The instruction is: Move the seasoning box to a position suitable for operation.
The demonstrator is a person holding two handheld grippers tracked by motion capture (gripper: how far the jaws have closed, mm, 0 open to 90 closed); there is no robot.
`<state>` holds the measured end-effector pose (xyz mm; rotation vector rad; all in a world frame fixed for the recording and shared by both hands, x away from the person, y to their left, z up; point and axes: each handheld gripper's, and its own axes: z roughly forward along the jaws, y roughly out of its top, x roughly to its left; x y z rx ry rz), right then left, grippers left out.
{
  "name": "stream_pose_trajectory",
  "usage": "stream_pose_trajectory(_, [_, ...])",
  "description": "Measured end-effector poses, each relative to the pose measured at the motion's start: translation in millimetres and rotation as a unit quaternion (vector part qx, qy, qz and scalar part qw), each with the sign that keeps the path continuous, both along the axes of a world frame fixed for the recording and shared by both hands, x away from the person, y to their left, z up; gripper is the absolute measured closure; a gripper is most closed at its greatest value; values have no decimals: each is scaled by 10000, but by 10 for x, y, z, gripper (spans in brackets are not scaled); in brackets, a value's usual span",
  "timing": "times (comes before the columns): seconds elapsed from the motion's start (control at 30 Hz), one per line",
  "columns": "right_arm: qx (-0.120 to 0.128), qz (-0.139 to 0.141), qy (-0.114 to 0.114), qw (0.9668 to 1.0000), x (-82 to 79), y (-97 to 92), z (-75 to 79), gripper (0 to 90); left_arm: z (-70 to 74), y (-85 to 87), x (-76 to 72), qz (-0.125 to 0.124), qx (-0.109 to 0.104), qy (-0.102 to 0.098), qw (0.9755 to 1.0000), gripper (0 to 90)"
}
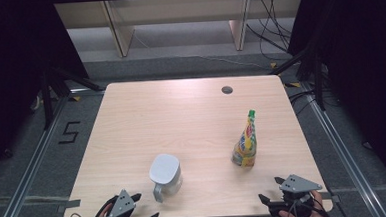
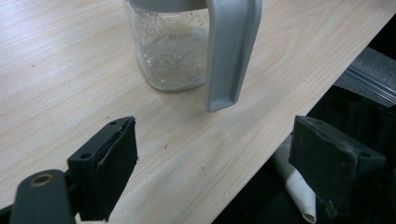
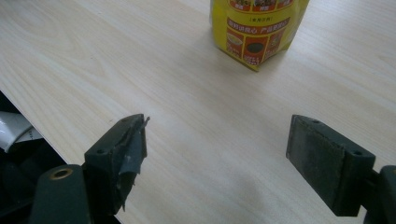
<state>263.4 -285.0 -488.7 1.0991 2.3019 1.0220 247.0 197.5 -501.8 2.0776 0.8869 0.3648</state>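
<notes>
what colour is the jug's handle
Grey, like its lid; the handle shows best in the left gripper view.

Probably lab: rig rails (image 1: 31, 167), cables (image 1: 269, 22)

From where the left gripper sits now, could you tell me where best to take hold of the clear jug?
Probably by the grey handle, which hangs free of the clear jug wall and faces the open left gripper. Come in from the table's near edge.
</notes>
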Motion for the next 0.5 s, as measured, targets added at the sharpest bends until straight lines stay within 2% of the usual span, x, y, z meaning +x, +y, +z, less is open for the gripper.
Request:
stream_pose_trajectory(0.03, [-26,16,-34,10000,3,-5,-2,212,-4,-13,-5,16,-96,10,10000,149])
stream_pose_trajectory(0.17, [-95,-20,-63,9999,10,-15,-11,213,-5,-8,0,-23,-63,-17,10000,148])
stream_pose_trajectory(0.2, [-56,-36,-74,10000,9,-17,-7,213,-13,-14,-2,-4,-128,31,9999,148])
stream_pose_trajectory(0.27, [-27,-56,-63,10000,11,-17,-10,210,-11,-12,4,-47,-122,18,9999,148])
stream_pose_trajectory(0.3, [20,-137,54,9999,-6,1,-14,207,2,2,17,-102,-9,-115,9999,148])
stream_pose_trajectory(0.33, [-78,-35,6,10000,11,-11,-19,207,6,3,13,-114,-20,-74,9999,148])
stream_pose_trajectory(0.43, [-80,-32,-15,10000,10,-2,-22,207,9,3,11,-66,-28,-53,10000,148])
stream_pose_trajectory(0.47, [-91,7,-52,9999,16,-7,-18,207,-1,-20,-3,26,-343,40,9994,148])
stream_pose_trajectory(0.5, [-65,-53,-101,9999,8,-7,-10,210,1,-14,11,-65,-456,53,9989,148])
